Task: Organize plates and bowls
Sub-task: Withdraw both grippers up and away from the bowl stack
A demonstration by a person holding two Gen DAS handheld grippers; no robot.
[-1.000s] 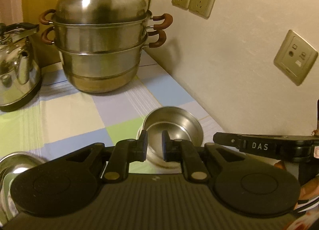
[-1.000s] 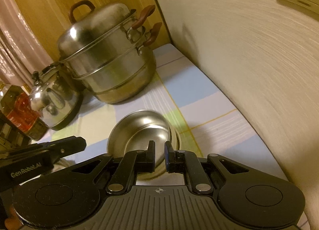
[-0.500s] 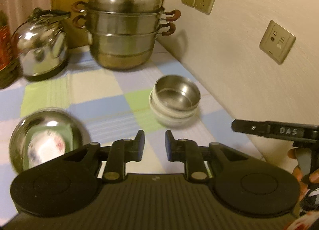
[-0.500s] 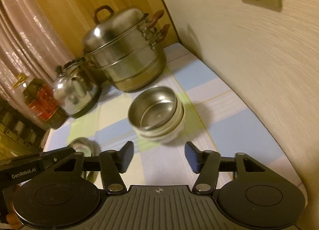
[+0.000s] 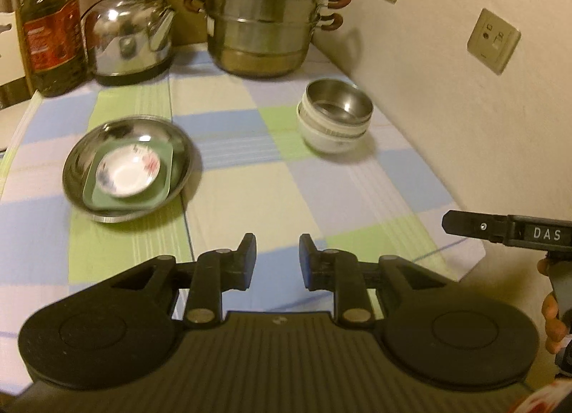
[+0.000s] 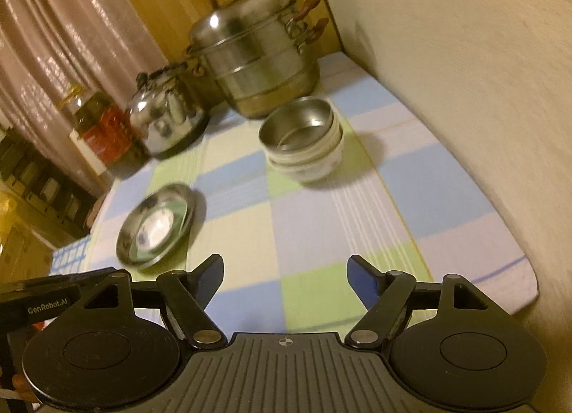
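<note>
A: Left to right, then: our left tool [image 5: 274, 256] has its jaws a narrow way apart, having just eased open, and it carries nothing.

B: The steel dish [image 5: 128, 167] holding the green plate [image 5: 165, 188] and white saucer [image 5: 127, 171] sits at ten o'clock on the desk [image 5: 339, 205].

A: We've pulled back from the bowl stack [image 6: 302, 143]; it stands at twelve, steel bowl [image 6: 298, 126] nested on top.

B: Our right tool [image 6: 285, 279] has just spread wide, empty. Both stacks look finished.

Steel steamer pot [image 5: 262, 16], kettle [image 5: 130, 39] and oil bottle [image 5: 52, 30] stand along the checked tablecloth's [image 5: 250, 191] far edge.
</note>
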